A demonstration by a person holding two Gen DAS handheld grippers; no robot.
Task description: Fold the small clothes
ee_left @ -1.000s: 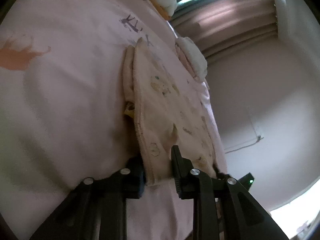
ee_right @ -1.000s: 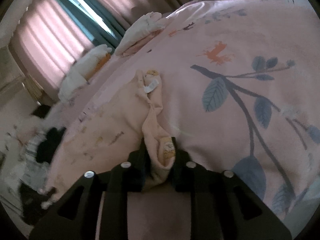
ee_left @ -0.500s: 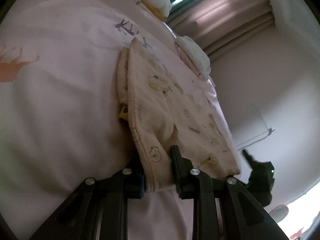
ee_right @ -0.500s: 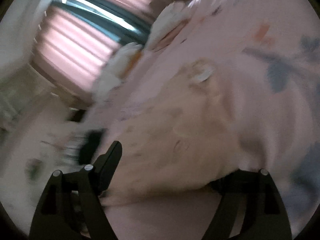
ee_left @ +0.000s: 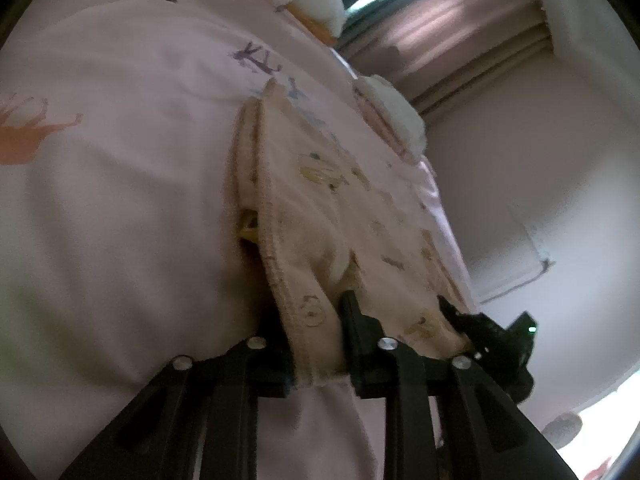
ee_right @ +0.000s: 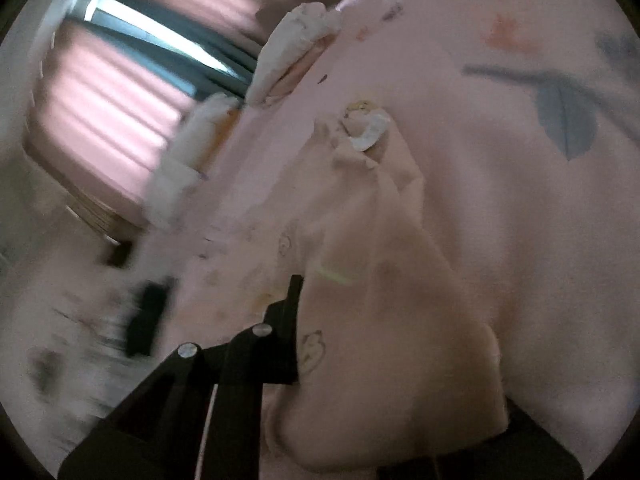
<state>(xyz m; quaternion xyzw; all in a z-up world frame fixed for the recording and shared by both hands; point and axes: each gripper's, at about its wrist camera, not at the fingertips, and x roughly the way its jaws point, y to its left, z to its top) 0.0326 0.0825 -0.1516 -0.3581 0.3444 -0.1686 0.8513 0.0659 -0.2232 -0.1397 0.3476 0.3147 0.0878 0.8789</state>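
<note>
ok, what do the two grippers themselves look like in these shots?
Both are matte black plastic. The left gripper has angular open-frame struts with round silver screw heads. The right gripper shows matching black struts and silver screws, and a small green light in the left view. No cables or sleeves visible.

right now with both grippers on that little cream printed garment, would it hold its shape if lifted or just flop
Probably flop: the garment drapes and wrinkles around the left gripper. Likely light, being thin cloth with a stitched hem. It bunches over the right gripper, so it may sag between grips.
</note>
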